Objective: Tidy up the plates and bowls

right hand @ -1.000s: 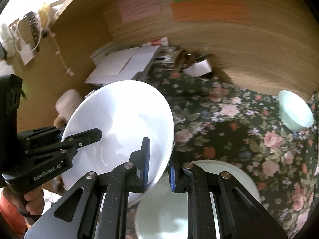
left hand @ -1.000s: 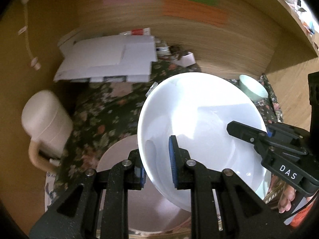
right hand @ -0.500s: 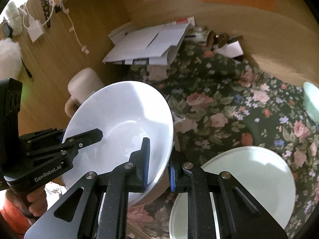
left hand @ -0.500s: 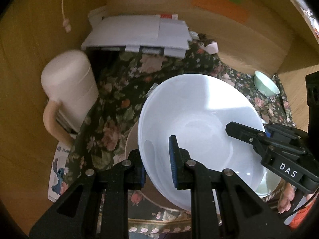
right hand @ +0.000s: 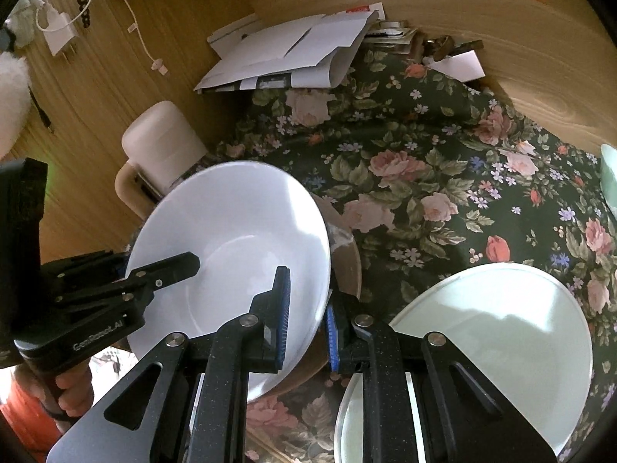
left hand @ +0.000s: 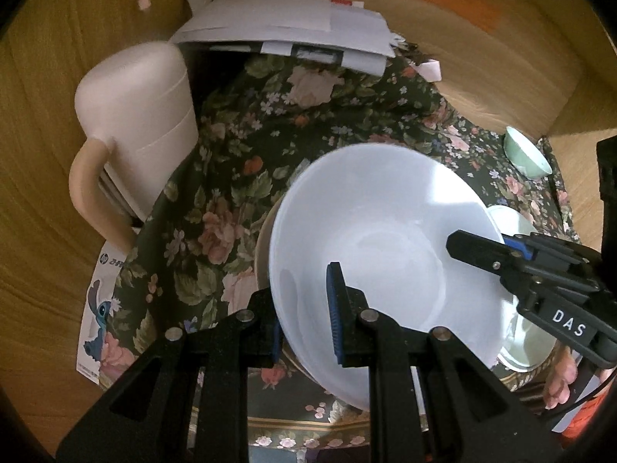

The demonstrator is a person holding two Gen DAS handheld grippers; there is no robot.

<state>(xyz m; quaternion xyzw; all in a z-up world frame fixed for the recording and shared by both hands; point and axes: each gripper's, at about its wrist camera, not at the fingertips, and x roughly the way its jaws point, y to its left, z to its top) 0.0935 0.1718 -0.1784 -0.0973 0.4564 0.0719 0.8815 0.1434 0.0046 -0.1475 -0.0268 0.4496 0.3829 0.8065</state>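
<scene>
Both grippers hold one large white bowl (left hand: pixel 385 231) above the floral cloth. My left gripper (left hand: pixel 306 310) is shut on its near left rim. My right gripper (right hand: pixel 306 324) is shut on the bowl (right hand: pixel 231 239) at its right rim, and shows at the right in the left wrist view (left hand: pixel 513 254). A brownish plate (right hand: pixel 349 266) lies under the bowl, mostly hidden. A pale green plate (right hand: pixel 493 332) lies on the cloth to the right. A small mint bowl (left hand: pixel 526 152) stands at the far right.
A cream jug with a handle (left hand: pixel 135 131) stands at the left against the wooden wall. A pile of white papers (left hand: pixel 293 27) lies at the back. The floral cloth (right hand: pixel 443 177) covers the table. A cartoon sticker sheet (left hand: pixel 100 308) lies at the cloth's left edge.
Both grippers have lifted the bowl and drawn it back; the table looks farther below. The green plate now shows clear of the bowl on the right.
</scene>
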